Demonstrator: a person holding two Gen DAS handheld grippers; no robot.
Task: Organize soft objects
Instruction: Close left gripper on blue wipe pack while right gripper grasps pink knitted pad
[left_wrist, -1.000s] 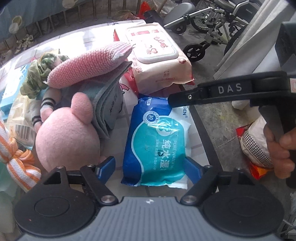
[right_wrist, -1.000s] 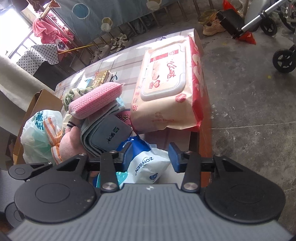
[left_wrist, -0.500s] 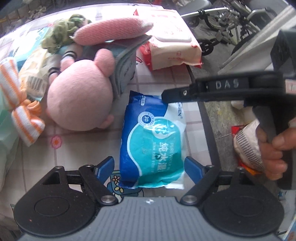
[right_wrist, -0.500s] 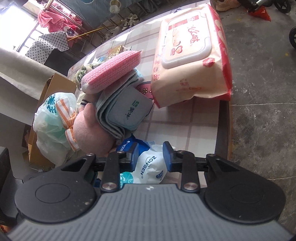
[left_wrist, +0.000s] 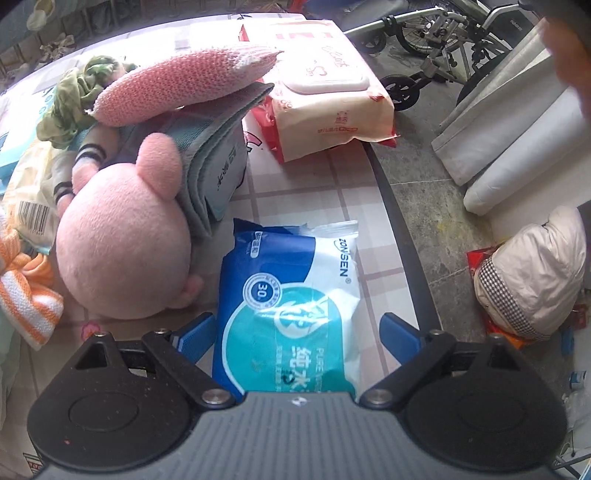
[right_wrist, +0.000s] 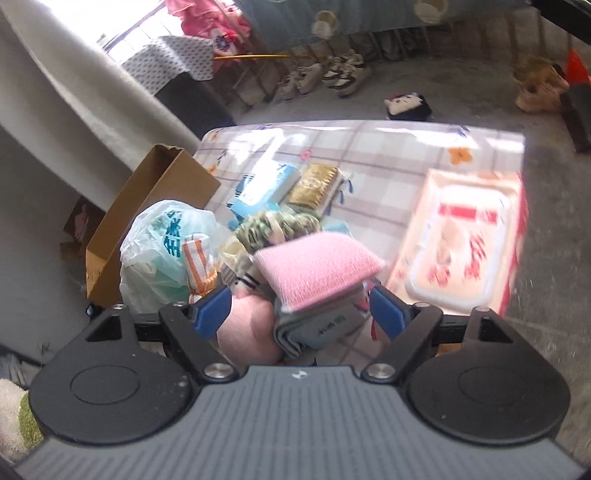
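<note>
A blue wet-wipes pack (left_wrist: 291, 302) lies on the checked table, its near end between the fingers of my open left gripper (left_wrist: 299, 338); I cannot tell if the pads touch it. Left of it sit a pink plush toy (left_wrist: 125, 251), folded grey cloths (left_wrist: 218, 162) and a pink knitted pad (left_wrist: 184, 85). My right gripper (right_wrist: 303, 314) is open, raised above the pile, with the pink pad (right_wrist: 317, 269), the grey cloths (right_wrist: 317, 326) and the plush (right_wrist: 247, 328) showing between its fingers.
A large pink-and-white wipes pack (left_wrist: 328, 99) (right_wrist: 465, 236) lies at the table's far right. A green plastic bag (right_wrist: 162, 251), an orange striped cloth (left_wrist: 26, 291), boxes (right_wrist: 280, 188) and a cardboard box (right_wrist: 147, 206) crowd the left. The table edge (left_wrist: 402, 236) runs right of the blue pack.
My right gripper has let go of the blue pack's end, opened wide and risen above the pile. My left gripper has moved in along the blue pack.
</note>
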